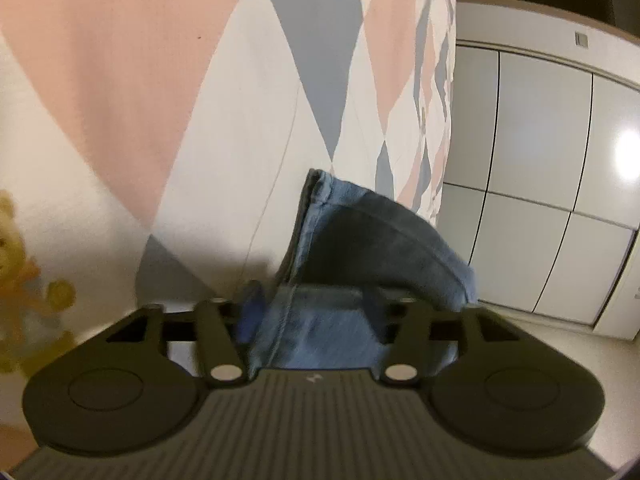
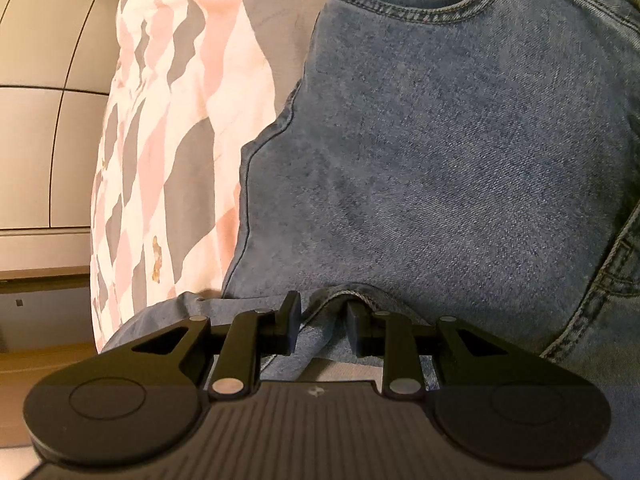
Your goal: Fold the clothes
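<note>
A pair of blue jeans (image 2: 440,140) lies spread on a bed with a pink, grey and white patterned cover (image 2: 168,140). In the right wrist view I see the hip pocket and waistband at the top. My right gripper (image 2: 322,320) is shut on a fold of the jeans' edge at the near side. In the left wrist view my left gripper (image 1: 314,300) is shut on a jeans leg end (image 1: 360,248), whose hem stands up above the fingers, lifted over the bed cover (image 1: 240,100).
A yellow plush toy (image 1: 24,272) lies at the left edge of the bed. White wardrobe doors (image 1: 540,160) stand beyond the bed's edge, also in the right wrist view (image 2: 48,120). Pale floor (image 1: 580,344) lies below them.
</note>
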Available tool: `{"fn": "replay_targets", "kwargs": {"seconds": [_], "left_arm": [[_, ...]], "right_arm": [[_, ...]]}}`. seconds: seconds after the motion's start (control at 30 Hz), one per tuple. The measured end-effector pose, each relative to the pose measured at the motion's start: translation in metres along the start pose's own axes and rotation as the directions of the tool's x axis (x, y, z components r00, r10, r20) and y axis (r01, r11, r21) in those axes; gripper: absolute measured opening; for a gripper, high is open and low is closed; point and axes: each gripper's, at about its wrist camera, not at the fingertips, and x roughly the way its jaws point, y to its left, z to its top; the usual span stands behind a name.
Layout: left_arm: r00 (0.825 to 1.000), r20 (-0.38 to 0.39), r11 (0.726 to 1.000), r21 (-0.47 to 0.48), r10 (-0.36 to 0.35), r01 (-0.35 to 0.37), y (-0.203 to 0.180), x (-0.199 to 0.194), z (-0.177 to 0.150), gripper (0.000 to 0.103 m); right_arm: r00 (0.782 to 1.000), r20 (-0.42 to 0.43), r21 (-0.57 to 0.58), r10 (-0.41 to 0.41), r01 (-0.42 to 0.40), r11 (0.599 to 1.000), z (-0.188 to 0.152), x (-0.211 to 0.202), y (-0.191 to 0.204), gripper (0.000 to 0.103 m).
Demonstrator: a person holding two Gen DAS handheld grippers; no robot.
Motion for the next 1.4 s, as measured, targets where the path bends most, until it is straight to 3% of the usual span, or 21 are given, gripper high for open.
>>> {"fn": "replay_targets", "kwargs": {"seconds": [0.13, 0.17, 0.23, 0.27, 0.37, 0.4, 0.43, 0.5, 0.53, 0.63, 0.73, 0.83, 0.9, 1.0, 1.03, 1.1, 1.13, 1.27, 1.3, 1.33, 1.4], "left_arm": [[0.997, -0.064, 0.998, -0.058, -0.034, 0.031, 0.004, 0.020, -0.012, 0.059], [0.996, -0.081, 0.997, -0.070, -0.045, 0.039, 0.005, 0.025, -0.015, 0.051], [0.991, -0.108, 0.996, -0.040, -0.082, 0.078, -0.001, 0.046, -0.022, 0.016], [0.988, -0.121, 0.995, -0.024, -0.100, 0.097, -0.004, 0.056, -0.026, 0.011], [0.997, -0.042, 0.976, 0.205, -0.070, 0.077, -0.057, 0.035, -0.037, 0.006], [0.998, -0.020, 0.951, 0.304, -0.055, 0.059, -0.080, 0.027, -0.042, 0.006], [1.000, -0.016, 0.890, 0.457, -0.002, 0.009, -0.103, 0.027, -0.053, 0.006], [0.995, 0.018, 0.691, 0.719, 0.098, -0.081, -0.150, 0.029, -0.076, 0.009], [0.989, 0.017, 0.609, 0.787, 0.144, -0.102, -0.157, 0.033, -0.081, 0.015], [0.980, -0.001, 0.757, 0.634, 0.201, -0.155, -0.109, 0.018, -0.056, 0.019], [0.965, 0.000, 0.859, 0.455, 0.261, -0.233, -0.059, 0.007, -0.030, 0.024], [0.950, 0.014, 0.861, 0.420, 0.311, -0.288, -0.039, 0.014, -0.014, 0.023], [0.965, -0.024, 0.884, 0.406, 0.261, -0.230, -0.038, 0.029, -0.007, 0.023], [0.987, 0.033, 0.939, 0.304, 0.159, -0.161, -0.040, 0.036, 0.008, 0.025], [0.989, 0.039, 0.935, 0.322, 0.145, -0.150, -0.046, 0.041, 0.011, 0.030], [0.979, 0.029, 0.889, 0.415, 0.201, -0.194, -0.060, 0.060, 0.012, 0.043], [0.970, 0.031, 0.862, 0.452, 0.242, -0.230, -0.064, 0.071, 0.012, 0.044], [0.954, 0.051, 0.815, 0.508, 0.294, -0.278, -0.070, 0.094, 0.013, 0.043], [0.948, 0.057, 0.786, 0.544, 0.314, -0.293, -0.075, 0.098, 0.010, 0.037], [0.942, 0.064, 0.758, 0.578, 0.329, -0.304, -0.074, 0.096, 0.009, 0.009], [0.942, 0.035, 0.737, 0.613, 0.333, -0.283, -0.083, 0.097, 0.011, 0.002]], "right_arm": [[1.000, -0.001, -0.004, 0.000, 0.000, 1.000, 0.002, 0.007, 0.002, 0.029], [1.000, -0.003, -0.004, -0.003, 0.003, 1.000, 0.003, 0.008, 0.002, 0.029], [1.000, -0.008, -0.007, -0.010, 0.010, 1.000, 0.004, 0.008, 0.003, 0.029], [1.000, -0.011, -0.010, -0.012, 0.012, 1.000, 0.004, 0.008, 0.004, 0.029], [1.000, -0.015, -0.013, -0.011, 0.011, 1.000, 0.004, 0.006, 0.004, 0.029], [1.000, -0.015, -0.012, -0.009, 0.008, 1.000, 0.004, 0.004, 0.004, 0.029], [1.000, -0.015, -0.016, -0.008, 0.008, 1.000, 0.003, 0.003, 0.004, 0.029], [1.000, -0.016, -0.023, -0.008, 0.007, 1.000, 0.003, 0.002, 0.006, 0.030], [1.000, -0.013, -0.024, -0.008, 0.007, 1.000, 0.002, 0.002, 0.007, 0.030], [1.000, -0.005, -0.013, -0.008, 0.008, 1.000, 0.001, 0.003, 0.007, 0.032], [1.000, -0.007, -0.020, -0.006, 0.006, 1.000, 0.000, 0.002, 0.010, 0.036], [1.000, -0.015, -0.027, -0.007, 0.006, 1.000, 0.002, 0.004, 0.010, 0.037], [1.000, -0.016, -0.027, -0.005, 0.005, 1.000, 0.002, 0.005, 0.008, 0.037], [1.000, -0.018, -0.033, -0.007, 0.006, 0.999, 0.002, 0.007, 0.007, 0.037], [1.000, -0.020, -0.037, -0.008, 0.008, 0.999, 0.003, 0.007, 0.007, 0.037], [1.000, -0.028, -0.043, -0.010, 0.009, 0.999, 0.005, 0.009, 0.008, 0.037], [0.999, -0.032, -0.046, -0.011, 0.010, 0.999, 0.006, 0.009, 0.008, 0.037], [0.999, -0.033, -0.050, -0.016, 0.014, 0.999, 0.008, 0.012, 0.008, 0.039], [0.999, -0.030, -0.049, -0.016, 0.014, 0.999, 0.007, 0.012, 0.008, 0.040], [0.999, -0.028, -0.053, -0.017, 0.015, 0.998, 0.007, 0.013, 0.009, 0.040], [1.000, -0.025, -0.061, -0.019, 0.018, 0.998, 0.006, 0.013, 0.009, 0.040]]}}
